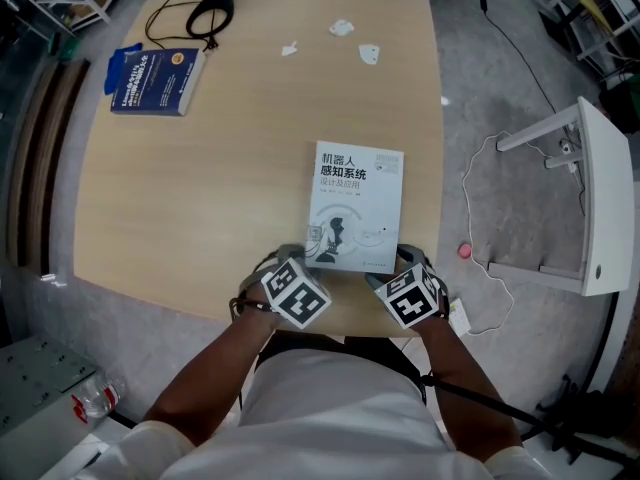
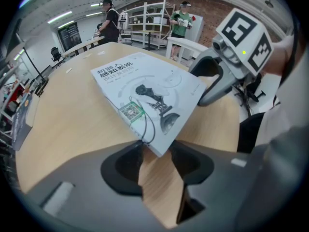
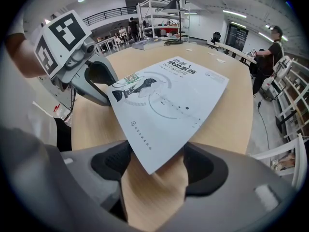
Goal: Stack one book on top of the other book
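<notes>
Head view first: finds the white book (image 1: 358,206) flat on the table (image 1: 200,188), cover up, close to the near edge, with the blue book (image 1: 155,78) well apart at the far left corner. Puts the left gripper (image 1: 293,260) at the white book's near left corner and the right gripper (image 1: 408,258) at its near right corner, both tipped steeply down. Makes sense as a two-handed setup: looks like a thin, floppy paperback, likely to sag or swing if taken by one corner only. Over to the left gripper view: shows jaws standing well apart, the book's corner poking in between, pads not clamped on it. Same story in the right gripper view: jaws spread even wider, corner tip between them, bare wood beneath, nothing gripped. Reads as lining up rather than lifting; no stacking done yet. Probably calls for a firm closure on both corners, then a level carry across the table toward the blue book. Worth watching for the cover peeling up alone, or one corner slipping free. Worth minding too the black cable (image 1: 212,8) looped just beyond the blue book, and the paper scraps (image 1: 342,28) near the far edge.
</notes>
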The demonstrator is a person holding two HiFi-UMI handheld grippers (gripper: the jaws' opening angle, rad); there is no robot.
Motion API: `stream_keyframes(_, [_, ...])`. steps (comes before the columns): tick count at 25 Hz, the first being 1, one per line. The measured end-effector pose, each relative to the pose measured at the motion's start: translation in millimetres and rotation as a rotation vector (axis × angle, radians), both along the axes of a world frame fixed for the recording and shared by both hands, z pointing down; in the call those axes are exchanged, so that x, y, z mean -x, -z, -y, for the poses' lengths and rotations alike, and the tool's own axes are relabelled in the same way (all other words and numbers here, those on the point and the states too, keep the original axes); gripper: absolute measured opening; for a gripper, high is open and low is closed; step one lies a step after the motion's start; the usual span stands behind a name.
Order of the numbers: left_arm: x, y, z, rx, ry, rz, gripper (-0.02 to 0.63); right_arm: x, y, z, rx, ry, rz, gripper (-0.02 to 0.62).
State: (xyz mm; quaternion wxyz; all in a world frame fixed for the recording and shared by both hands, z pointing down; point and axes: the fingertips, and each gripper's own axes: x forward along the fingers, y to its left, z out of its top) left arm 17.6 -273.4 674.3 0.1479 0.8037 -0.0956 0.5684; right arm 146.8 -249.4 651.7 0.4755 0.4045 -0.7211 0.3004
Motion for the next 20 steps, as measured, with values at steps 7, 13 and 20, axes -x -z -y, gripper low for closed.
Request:
stream_keyframes(7, [-0.4,-0.8,0.6,-0.001,0.003,0.002,0.199,0.4,-0.5,0.6,0.001,-0.002,0.002,0.341])
stream_keyframes(13, [-1.2,-1.4,1.4,-0.001,0.003,-0.002,0.199,-0.2,-1.2,1.2,-0.001,0.001,0.004,0.341])
stream_keyframes(20, [3.2,-0.3,1.4,-0.014,0.013,-0.024,0.201,-0.3,0.4,-1.8,-0.005,0.013,0.037,0.341])
